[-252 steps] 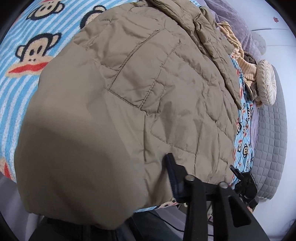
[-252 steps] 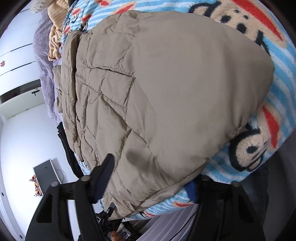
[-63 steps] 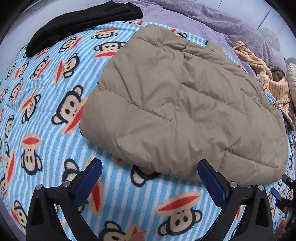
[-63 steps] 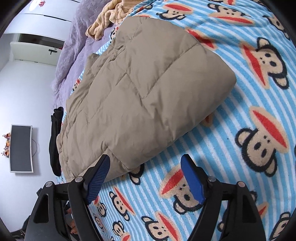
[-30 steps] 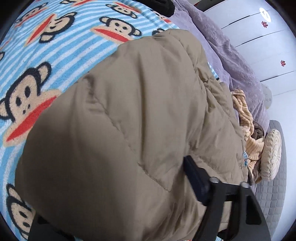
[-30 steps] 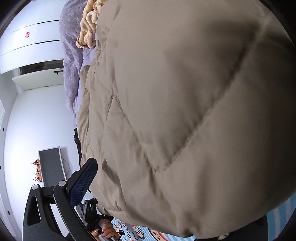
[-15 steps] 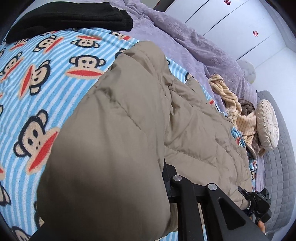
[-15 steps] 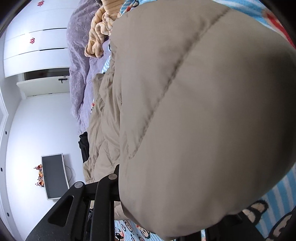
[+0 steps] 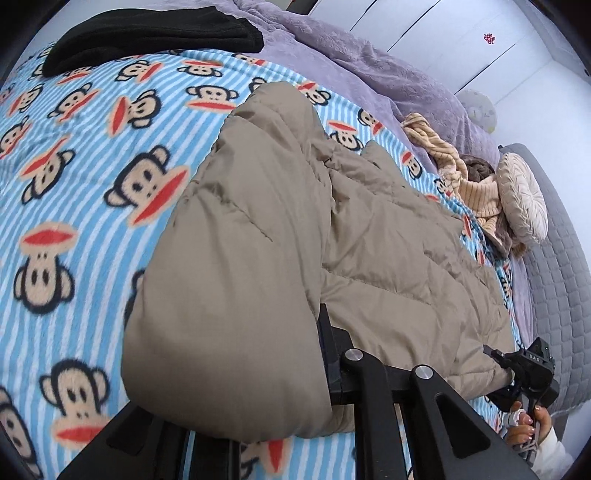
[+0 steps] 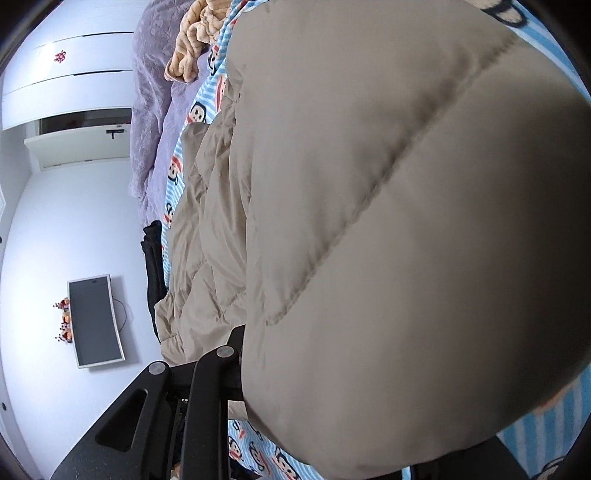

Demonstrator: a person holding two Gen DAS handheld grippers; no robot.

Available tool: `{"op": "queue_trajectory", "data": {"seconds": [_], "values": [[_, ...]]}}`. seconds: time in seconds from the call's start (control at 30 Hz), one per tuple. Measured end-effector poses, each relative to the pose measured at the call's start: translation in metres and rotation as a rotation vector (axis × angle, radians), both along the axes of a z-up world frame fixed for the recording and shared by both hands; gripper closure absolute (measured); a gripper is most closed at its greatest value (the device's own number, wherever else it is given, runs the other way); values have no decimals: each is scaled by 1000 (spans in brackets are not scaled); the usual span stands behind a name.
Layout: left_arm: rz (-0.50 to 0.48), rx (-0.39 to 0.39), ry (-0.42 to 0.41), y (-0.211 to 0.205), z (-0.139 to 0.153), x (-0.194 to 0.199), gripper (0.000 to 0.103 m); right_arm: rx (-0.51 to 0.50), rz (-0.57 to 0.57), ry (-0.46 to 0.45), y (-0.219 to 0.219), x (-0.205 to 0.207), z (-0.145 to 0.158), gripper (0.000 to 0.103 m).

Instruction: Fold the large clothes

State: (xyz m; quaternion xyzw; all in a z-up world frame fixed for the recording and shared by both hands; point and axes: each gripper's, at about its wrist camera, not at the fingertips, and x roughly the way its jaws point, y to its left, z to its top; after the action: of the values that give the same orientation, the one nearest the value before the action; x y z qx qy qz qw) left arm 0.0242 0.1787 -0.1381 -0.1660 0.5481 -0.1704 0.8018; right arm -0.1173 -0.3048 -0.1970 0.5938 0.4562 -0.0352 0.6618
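Puffy khaki quilted jacket [image 9: 369,236], mid-fold: left tongs [image 9: 280,373] and right tongs [image 10: 295,373] both clenched on its near edge, awaiting carry toward twelve o'clock.

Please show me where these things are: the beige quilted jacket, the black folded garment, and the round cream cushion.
Beige quilted jacket [image 9: 388,258]: left wrist view, on its flat stitched middle panel.
Black folded garment [image 9: 155,29]: left wrist view, on its top surface, at the far edge of the bed.
Round cream cushion [image 9: 522,197]: left wrist view, on its pleated face.
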Motion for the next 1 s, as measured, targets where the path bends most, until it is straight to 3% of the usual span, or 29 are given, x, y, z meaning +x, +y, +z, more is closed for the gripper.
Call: {"op": "queue_trajectory", "data": {"seconds": [0.17,0.33,0.53,0.67,0.73,0.77,0.9,1.0], "values": [[0,30,44,7,3,-53,84,10,44,17,-3,-24,5,76],[46,43,71,19,7,-77,84,-4,77,49,-3,-40,5,75],[110,61,87,45,18,-93,83,-30,91,104,-3,-44,1,63],[146,98,109,56,8,-95,83,-59,96,139,-4,-55,4,57],[184,139,148,60,-9,-91,64,-76,95,165,-4,-58,3,54],[207,149,173,63,-20,-90,60,-82,95,180,-3,-56,3,51],[225,160,226,65,-41,-87,58,-109,105,230,-1,-54,4,47],[197,248,211,55,-30,-88,58,-133,127,254,3,-47,12,46]]}}
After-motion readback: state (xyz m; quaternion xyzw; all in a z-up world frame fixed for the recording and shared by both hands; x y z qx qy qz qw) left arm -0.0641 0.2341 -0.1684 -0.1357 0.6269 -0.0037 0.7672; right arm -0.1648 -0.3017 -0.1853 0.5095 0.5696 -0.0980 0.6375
